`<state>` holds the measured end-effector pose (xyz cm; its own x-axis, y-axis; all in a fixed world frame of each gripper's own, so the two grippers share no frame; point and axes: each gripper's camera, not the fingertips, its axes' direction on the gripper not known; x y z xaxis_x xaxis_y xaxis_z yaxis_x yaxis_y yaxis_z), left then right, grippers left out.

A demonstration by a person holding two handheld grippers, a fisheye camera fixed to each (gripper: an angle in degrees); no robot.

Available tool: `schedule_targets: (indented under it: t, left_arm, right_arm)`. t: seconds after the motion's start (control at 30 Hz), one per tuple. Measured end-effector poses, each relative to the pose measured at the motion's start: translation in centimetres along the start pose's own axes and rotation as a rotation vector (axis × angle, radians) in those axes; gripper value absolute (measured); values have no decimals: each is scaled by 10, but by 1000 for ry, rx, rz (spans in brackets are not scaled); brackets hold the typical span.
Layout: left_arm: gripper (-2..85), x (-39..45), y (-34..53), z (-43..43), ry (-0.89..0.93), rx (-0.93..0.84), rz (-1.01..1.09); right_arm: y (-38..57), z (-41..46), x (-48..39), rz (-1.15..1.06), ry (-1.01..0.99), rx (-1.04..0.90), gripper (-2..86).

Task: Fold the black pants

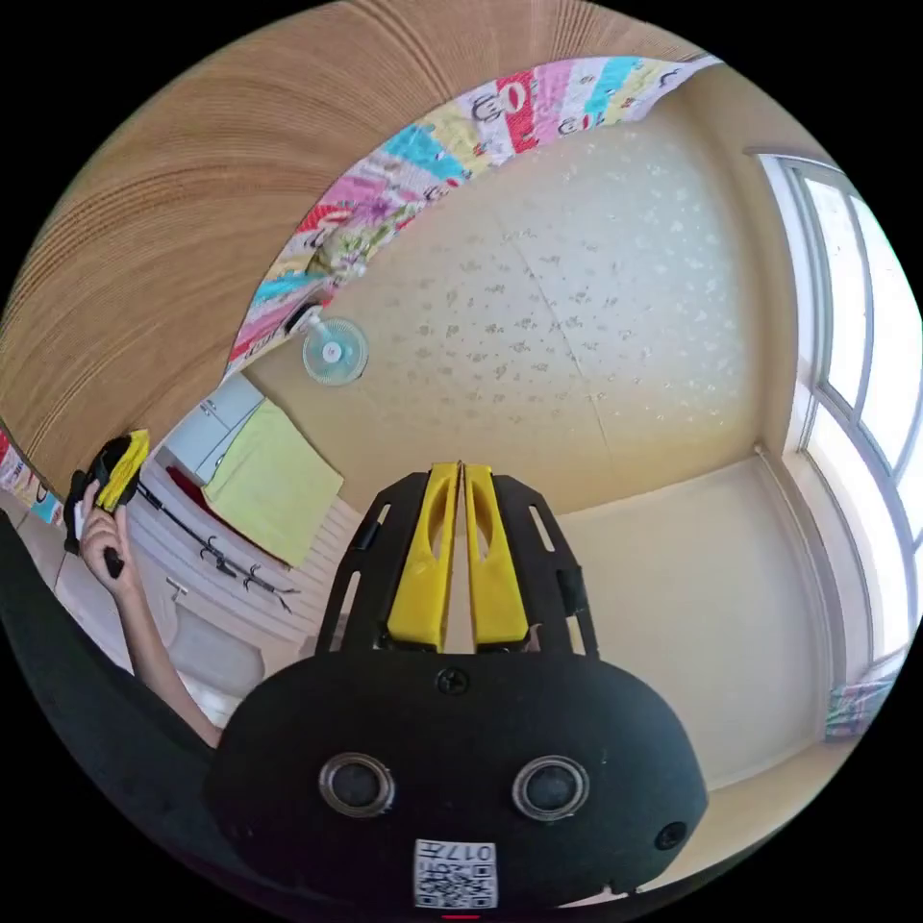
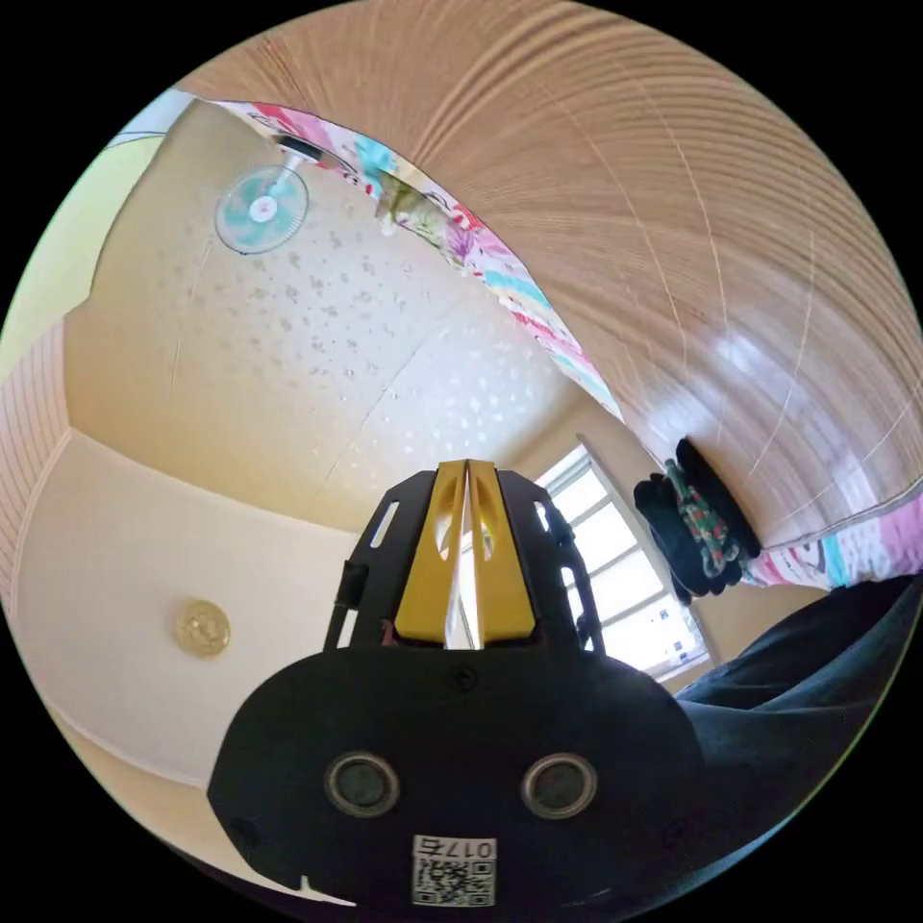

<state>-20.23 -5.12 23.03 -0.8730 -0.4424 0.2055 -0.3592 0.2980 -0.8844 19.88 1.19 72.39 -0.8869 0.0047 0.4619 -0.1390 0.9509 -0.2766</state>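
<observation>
Black pants (image 2: 808, 692) sit at the lower right edge of the right gripper view, a dark folded-looking mass near that camera, not touched by either gripper; a similar dark cloth edge runs along the lower left rim of the left gripper view. Left gripper (image 1: 461, 471) points up at the patterned wall and ceiling, yellow jaws pressed together at the tips, gripping nothing. Right gripper (image 2: 466, 468) likewise: jaws closed tip to tip, empty, aimed toward the window (image 2: 615, 567). In the left gripper view the right gripper also shows far left, held in a hand (image 1: 101, 543). Wood floor (image 2: 673, 240), colourful mat edge (image 1: 452, 144), wall fan (image 1: 335, 352), dark clothes pile (image 2: 697, 534) on the floor.
</observation>
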Motion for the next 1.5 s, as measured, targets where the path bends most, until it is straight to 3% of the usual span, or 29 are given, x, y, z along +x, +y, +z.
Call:
schedule_targets:
  t: [0.1,0.27,0.43,0.57,0.7,0.83,0.9,1.0,1.07,1.2,1.3,1.37,1.43,1.5]
  left_arm:
    - [10,51,-11,-85,21,211,67]
    - [144,106,-42,-222,99,533,85]
    - [173,116,-85,-293,80,752,64]
    - [175,89,-125,-294,180,846,-33]
    - [109,67,-128,-245,367,823,45]
    - [56,81,-158,-174,531,518,255]
    - [45,103,-165,-144,506,402,347]
    - [38,147,-164,-100,218,193,565]
    - [39,166,-145,-36,-112,-44,720]
    - [45,132,-103,88,-491,-443,833]
    - [53,51,-70,189,-952,-730,871]
    - [56,-57,-56,253,-1428,-941,819]
    - [56,-142,-54,276,-1603,-1138,693]
    - [67,-206,-59,280,-1657,-1198,573]
  right_arm:
    - [16,36,52,71,-51,-23,4]
    - [46,44,109,123,-137,65,3]
    - [59,26,91,7,-104,89,3]
    - [76,-3,62,-116,-129,167,3]
    - [93,-23,49,-184,-194,234,3]
    - [104,-37,44,-250,-284,262,4]
    - [105,-42,44,-262,-302,270,4]
    - [103,-50,44,-286,-314,283,4]
    - [99,-53,45,-298,-333,297,4]
    - [88,-55,49,-298,-346,304,3]
    - [75,-54,51,-298,-326,316,2]
    - [61,-49,54,-288,-321,310,2]
    - [52,-46,57,-279,-332,310,2]
    - [44,-43,58,-282,-356,310,2]
